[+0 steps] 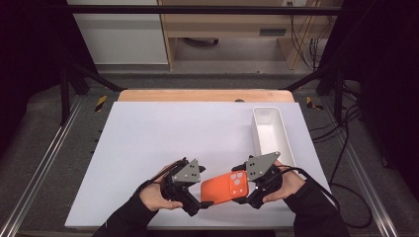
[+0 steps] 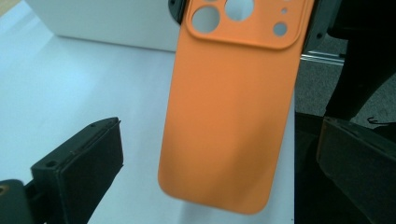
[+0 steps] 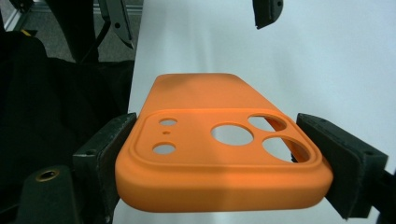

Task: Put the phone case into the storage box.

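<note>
An orange phone case [image 1: 223, 187] with several camera cutouts hangs just above the white table top [image 1: 168, 133] near its front edge. My right gripper [image 1: 246, 185] is shut on the case's camera end; in the right gripper view the pads [image 3: 109, 144] press both long edges of the case [image 3: 219, 158]. My left gripper [image 1: 200, 198] stands open at the case's other end. In the left gripper view its two jaws flank the plain end of the case [image 2: 229, 112] with gaps on both sides, touching nothing.
A long white bin [image 1: 269, 129] stands at the right of the table, just beyond my right hand, and shows as a white wall [image 2: 107, 23] in the left gripper view. Metal rails run along both sides of the table, with cables at the right.
</note>
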`<state>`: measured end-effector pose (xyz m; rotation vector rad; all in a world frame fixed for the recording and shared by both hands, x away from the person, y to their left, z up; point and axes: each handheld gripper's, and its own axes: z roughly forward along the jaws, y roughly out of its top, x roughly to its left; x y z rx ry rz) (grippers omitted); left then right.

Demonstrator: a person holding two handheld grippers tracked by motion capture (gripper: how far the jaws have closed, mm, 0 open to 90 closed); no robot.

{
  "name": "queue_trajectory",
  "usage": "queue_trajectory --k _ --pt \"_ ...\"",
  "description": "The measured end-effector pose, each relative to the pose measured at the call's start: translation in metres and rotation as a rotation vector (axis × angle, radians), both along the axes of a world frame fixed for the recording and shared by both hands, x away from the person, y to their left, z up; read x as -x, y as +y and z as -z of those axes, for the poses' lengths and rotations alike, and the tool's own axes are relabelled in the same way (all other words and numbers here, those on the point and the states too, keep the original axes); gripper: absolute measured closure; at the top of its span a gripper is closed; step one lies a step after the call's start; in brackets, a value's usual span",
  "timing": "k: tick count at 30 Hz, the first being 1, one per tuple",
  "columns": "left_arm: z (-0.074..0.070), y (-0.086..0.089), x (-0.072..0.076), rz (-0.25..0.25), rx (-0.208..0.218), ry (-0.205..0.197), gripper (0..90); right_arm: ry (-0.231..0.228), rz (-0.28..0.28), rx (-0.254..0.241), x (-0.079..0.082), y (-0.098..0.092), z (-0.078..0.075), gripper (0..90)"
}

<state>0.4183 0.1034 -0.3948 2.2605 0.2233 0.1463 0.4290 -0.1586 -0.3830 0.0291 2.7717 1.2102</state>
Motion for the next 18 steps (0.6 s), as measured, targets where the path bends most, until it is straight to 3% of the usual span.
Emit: queue_trajectory --k 18 --pt "0.011 -0.004 -0.003 0.004 -0.070 0.037 0.0 0.018 0.009 0.113 -0.007 0.002 -0.021 16.0"
